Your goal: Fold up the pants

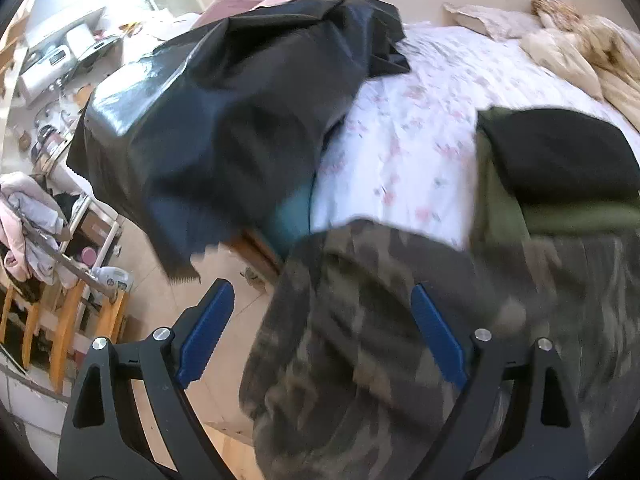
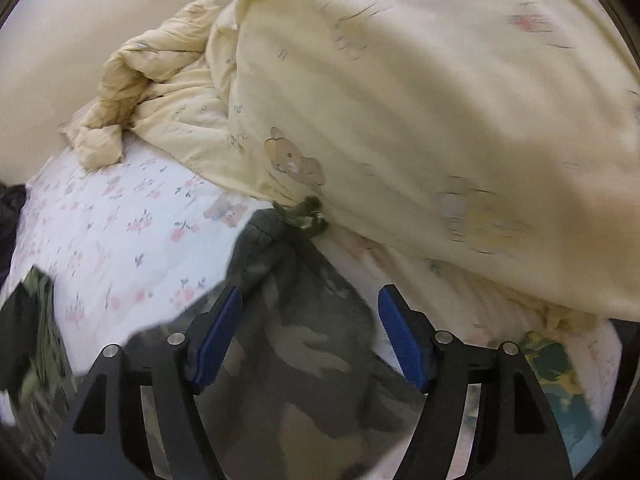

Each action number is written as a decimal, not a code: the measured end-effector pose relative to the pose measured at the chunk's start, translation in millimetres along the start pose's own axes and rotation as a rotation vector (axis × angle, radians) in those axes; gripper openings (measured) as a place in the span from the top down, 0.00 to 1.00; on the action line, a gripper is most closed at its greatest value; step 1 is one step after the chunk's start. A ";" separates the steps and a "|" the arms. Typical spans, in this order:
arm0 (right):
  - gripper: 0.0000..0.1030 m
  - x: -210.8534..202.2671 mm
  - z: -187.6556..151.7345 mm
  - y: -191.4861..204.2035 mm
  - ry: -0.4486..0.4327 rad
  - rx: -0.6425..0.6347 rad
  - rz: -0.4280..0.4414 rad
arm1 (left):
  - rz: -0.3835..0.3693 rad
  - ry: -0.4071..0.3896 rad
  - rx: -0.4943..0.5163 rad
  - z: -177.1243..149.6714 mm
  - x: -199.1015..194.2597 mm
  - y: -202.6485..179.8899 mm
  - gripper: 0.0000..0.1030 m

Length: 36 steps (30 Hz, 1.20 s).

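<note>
Both the left gripper [image 1: 320, 336] and right gripper [image 2: 310, 336] stand apart over the camouflage pants [image 1: 360, 340], gripping nothing. Pinch matching edges, keeping the fold even

No readable text, label, brand or number can be made out; only small blurred script-like marks are printed on the yellow bear-patterned quilt [image 2: 400, 92].

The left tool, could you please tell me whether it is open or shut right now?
Open. The left tool has its blue pads standing wide apart, with the camouflage pants lying between them but not pinched.
</note>
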State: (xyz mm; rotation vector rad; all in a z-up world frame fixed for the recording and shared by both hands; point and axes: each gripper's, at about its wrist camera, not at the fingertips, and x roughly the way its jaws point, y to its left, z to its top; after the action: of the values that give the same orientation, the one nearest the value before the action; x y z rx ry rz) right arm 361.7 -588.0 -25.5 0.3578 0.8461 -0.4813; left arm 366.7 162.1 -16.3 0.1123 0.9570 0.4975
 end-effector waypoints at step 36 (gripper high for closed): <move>0.61 90.2 -71.4 -4.8 0.198 0.061 0.194 | -0.124 0.084 0.009 -87.2 -3.5 -13.3 0.15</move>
State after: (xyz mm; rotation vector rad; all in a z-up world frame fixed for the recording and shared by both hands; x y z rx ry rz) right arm 365.8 -581.1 -140.3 0.5446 0.9789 -0.2939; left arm 299.6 138.0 -68.3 0.0397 1.0418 0.3859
